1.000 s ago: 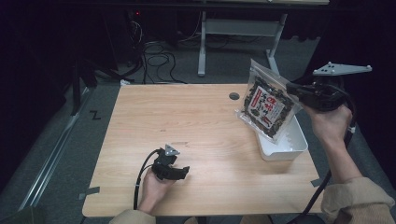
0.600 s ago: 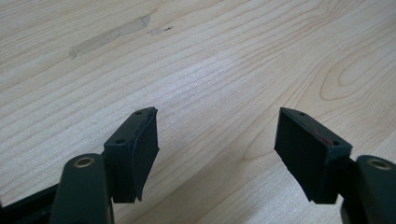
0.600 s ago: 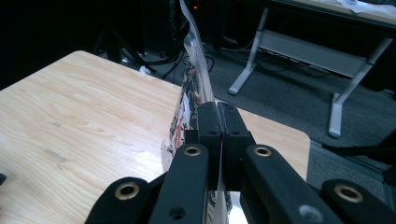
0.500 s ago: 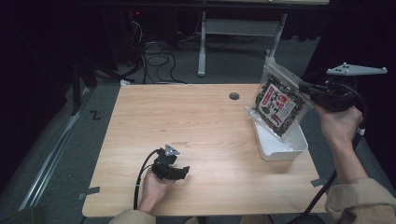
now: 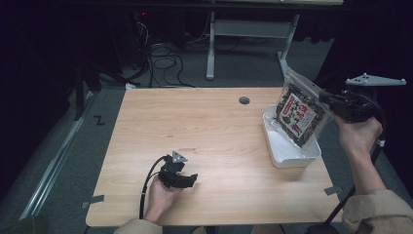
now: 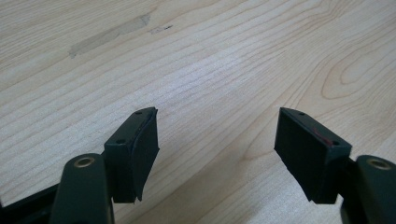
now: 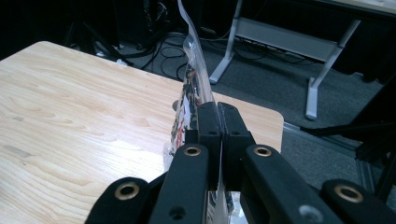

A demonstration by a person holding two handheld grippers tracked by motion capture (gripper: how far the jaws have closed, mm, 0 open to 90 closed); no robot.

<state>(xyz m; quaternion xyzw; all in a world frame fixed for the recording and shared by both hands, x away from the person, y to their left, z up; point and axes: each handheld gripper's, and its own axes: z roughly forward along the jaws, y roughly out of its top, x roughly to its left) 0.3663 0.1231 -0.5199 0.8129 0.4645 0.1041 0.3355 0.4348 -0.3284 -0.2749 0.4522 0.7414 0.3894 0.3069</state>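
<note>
Here, at the right of the high view, the right gripper (image 5: 325, 99) is lifted off the table with its jaws pressed together on the edge of a clear snack packet (image 5: 299, 114) that has a dark, red and white printed label. The packet hangs tilted above a white tray (image 5: 275, 145), its lower corner dipping inside the tray's walls; whether it touches the tray floor cannot be told. The tray sits at the right edge of the wooden table (image 5: 214, 126), below and to the right of a small round hole (image 5: 244, 100) in the tabletop. The right hand (image 5: 359, 134) grips the tool from below, and a grey three-cornered plate (image 5: 375, 80) rides on top of it.

In the right gripper view the right gripper (image 7: 218, 116) shows both black jaws closed flat against each other with the packet (image 7: 191, 88) pinched between them, its thin plastic edge rising toward the top centre of the frame.

Toward the lower left of the high view the left gripper (image 5: 190, 180) lies low on the table, held by the left hand (image 5: 158, 192), its cable looping to the left. In the left gripper view the left gripper (image 6: 215, 133) has its jaws spread wide apart with nothing between them, bare wood grain behind
</note>
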